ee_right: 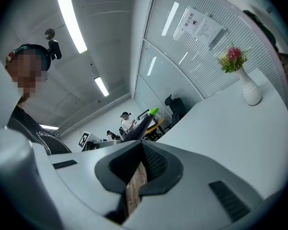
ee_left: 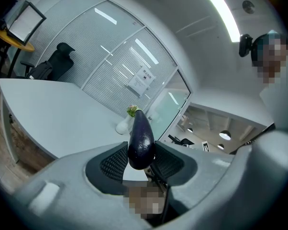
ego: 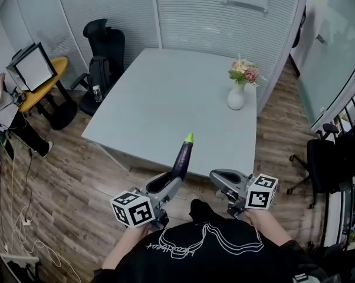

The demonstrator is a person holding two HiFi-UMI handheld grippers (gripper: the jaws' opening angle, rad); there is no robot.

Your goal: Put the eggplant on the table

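A dark purple eggplant [ego: 181,158] with a green stem stands out forward from my left gripper [ego: 167,186], which is shut on its thick end. The stem end reaches over the near edge of the pale grey table [ego: 166,93]. In the left gripper view both ribbed pads [ee_left: 116,163] press on the eggplant [ee_left: 141,140]. My right gripper [ego: 220,177] is beside it, just short of the table edge, shut and holding nothing. In the right gripper view the jaws [ee_right: 143,150] meet at the tips, and the eggplant [ee_right: 140,125] shows beyond them.
A white vase of flowers [ego: 236,93] stands at the table's far right corner. A black office chair [ego: 104,49] is at the far left side, with a yellow round table and monitor [ego: 40,75] beyond. Another chair [ego: 322,161] stands on the wood floor at right.
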